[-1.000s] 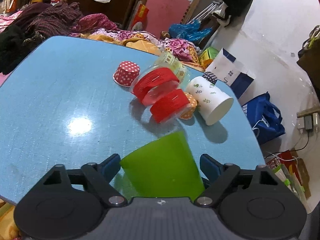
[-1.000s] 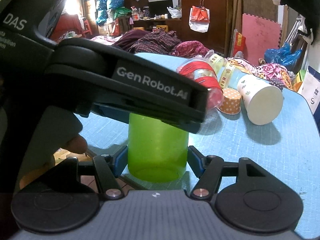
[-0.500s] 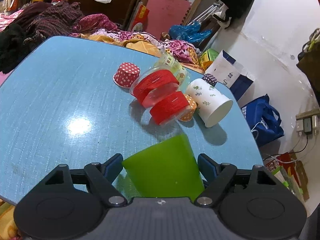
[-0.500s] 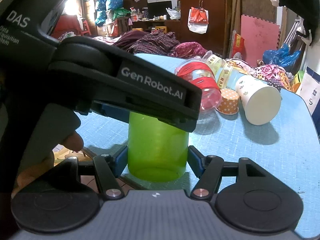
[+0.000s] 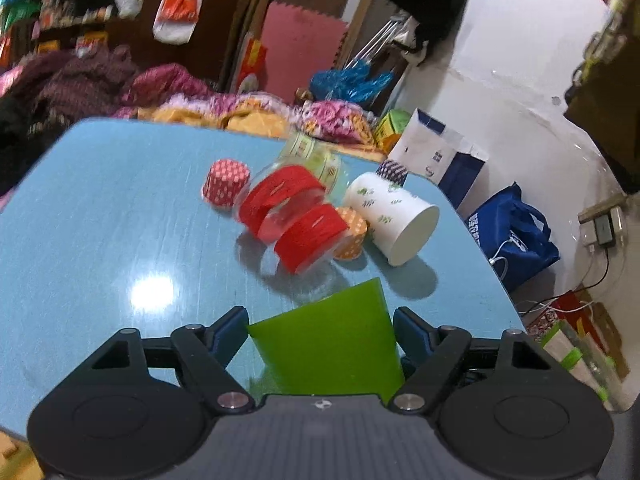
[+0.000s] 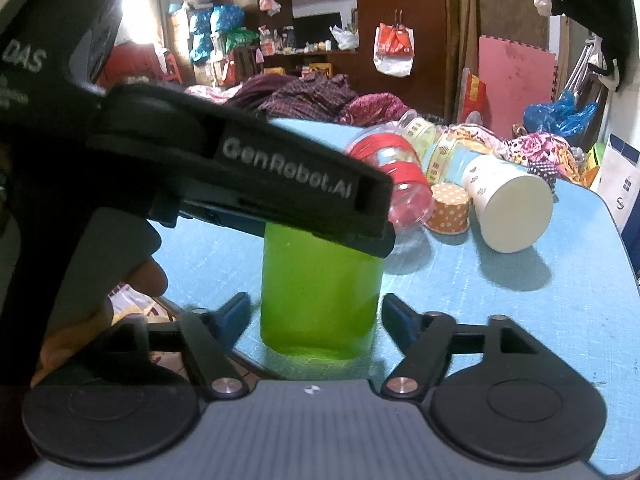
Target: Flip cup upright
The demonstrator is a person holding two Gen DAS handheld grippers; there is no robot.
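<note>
Near the counter's (image 6: 560, 300) front edge stands the green cup (image 6: 320, 296), the left hand-held gripper (image 5: 320, 328) clamped on it, lettered "GenRobot.AI" and "DAS". Its sides sit between the right hand-held gripper's (image 6: 316, 316) wide, untouching fingers. Behind lie a white cup (image 6: 508, 208) and red-banded cups (image 5: 296, 216).

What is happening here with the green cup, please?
A person holds tongs in each hand around one green cup standing near the edge of the blue table. The left tongs grip it higher up; the right tongs sit open around its base. Other cups lie tipped over behind it.
</note>
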